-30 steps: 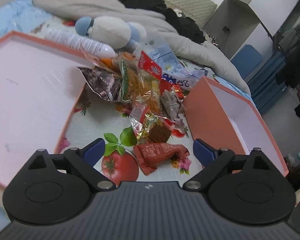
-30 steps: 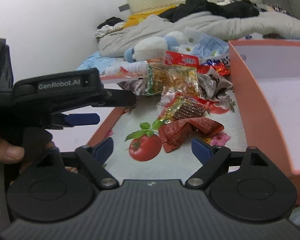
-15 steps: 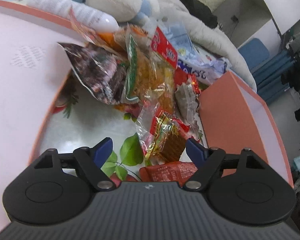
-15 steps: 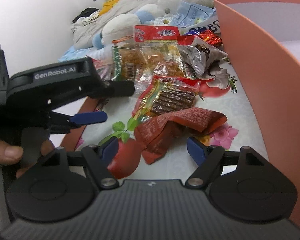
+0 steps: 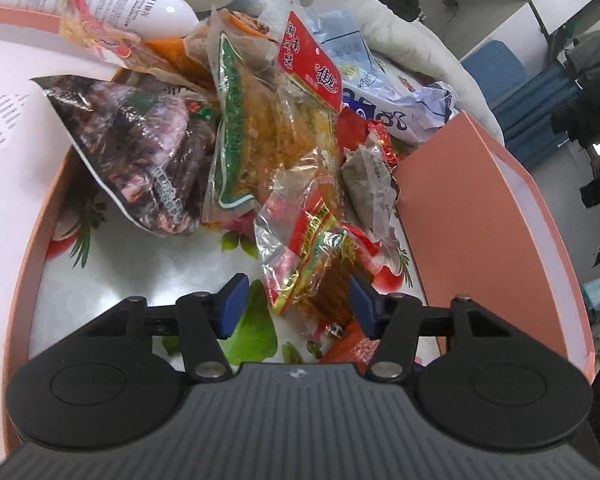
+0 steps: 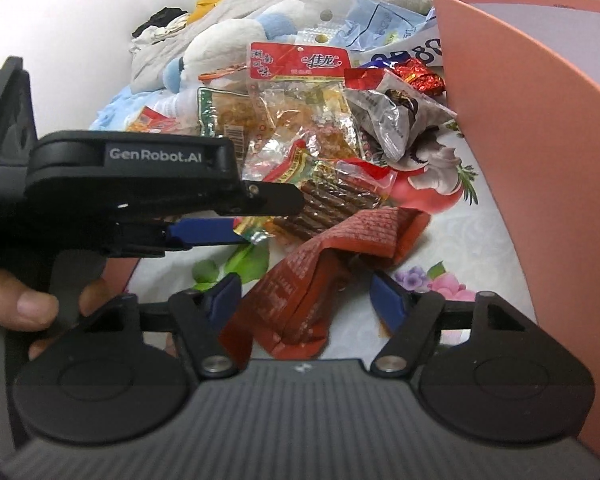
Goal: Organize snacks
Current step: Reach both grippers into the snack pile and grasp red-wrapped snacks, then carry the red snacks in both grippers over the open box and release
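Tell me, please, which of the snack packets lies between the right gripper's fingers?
The crumpled dark-red packet, nearest the right gripper; the clear packet of brown sticks lies farther off, at the left gripper.

Both fisheye views sit low on their grippers, angled downward and close over a heap of crinkly plastic snack packets (image 5: 268, 152) on a tomato-printed tablecloth (image 5: 148, 264). Both views share the clear packet of brown sticks (image 6: 328, 204); the right view also catches the left gripper (image 6: 236, 216) from the side.

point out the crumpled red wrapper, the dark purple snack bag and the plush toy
red wrapper (image 6: 300, 280), right wrist view, on its creased middle
purple bag (image 5: 148, 152), left wrist view, on the bag's front
plush toy (image 6: 224, 56), right wrist view, on its white body
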{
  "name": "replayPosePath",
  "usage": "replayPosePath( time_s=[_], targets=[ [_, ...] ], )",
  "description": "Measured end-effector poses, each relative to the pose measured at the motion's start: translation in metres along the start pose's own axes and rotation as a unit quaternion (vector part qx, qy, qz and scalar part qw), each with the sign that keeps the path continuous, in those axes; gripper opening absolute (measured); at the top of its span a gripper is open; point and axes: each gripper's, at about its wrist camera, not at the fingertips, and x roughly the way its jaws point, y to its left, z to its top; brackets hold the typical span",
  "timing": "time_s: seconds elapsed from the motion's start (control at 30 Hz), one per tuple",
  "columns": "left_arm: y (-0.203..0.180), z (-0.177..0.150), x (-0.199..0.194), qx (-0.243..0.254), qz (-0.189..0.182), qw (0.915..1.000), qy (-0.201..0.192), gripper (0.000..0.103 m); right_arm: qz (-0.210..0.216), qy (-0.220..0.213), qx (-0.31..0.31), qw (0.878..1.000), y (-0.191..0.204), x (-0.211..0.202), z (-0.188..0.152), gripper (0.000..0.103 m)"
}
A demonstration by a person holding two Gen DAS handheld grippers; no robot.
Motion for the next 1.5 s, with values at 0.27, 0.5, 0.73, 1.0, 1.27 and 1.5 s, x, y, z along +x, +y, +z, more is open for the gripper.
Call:
replayPosePath(
  time_s=[0.27,0.5,0.73,1.0,1.27,1.5],
  targets=[
    [-0.005,-0.004,0.009,-0.003,-0.008,1.0,0.003,0.028,0.006,0.003,-0.016,1.0,-0.004,-0.003,0.001,0.045],
    [-0.016,-0.017,-0.008,-0.01,0.002,0.9996,-0.025,0.011,0.01,-0.012,-0.043,0.999,-0.005,-0.022,-0.009,0.038],
    [-0.031,-0.039,-0.046,-0.008,0.027,0.9984,-0.049,0.006,0.016,-0.017,-0.052,0.998,-0.005,-0.05,-0.02,0.038],
    [-0.042,-0.08,-0.097,-0.009,0.06,0.9956,-0.072,0.006,0.02,-0.037,-0.064,0.997,-0.003,-0.087,-0.026,0.038],
    [-0.068,-0.118,-0.142,-0.005,0.074,0.9926,-0.096,0.006,0.014,-0.063,-0.082,0.995,0.001,-0.133,-0.031,0.038],
    [-0.103,-0.14,-0.174,0.033,0.086,0.991,-0.097,0.006,0.009,-0.084,-0.076,0.994,-0.002,-0.17,-0.04,0.038]
  ],
)
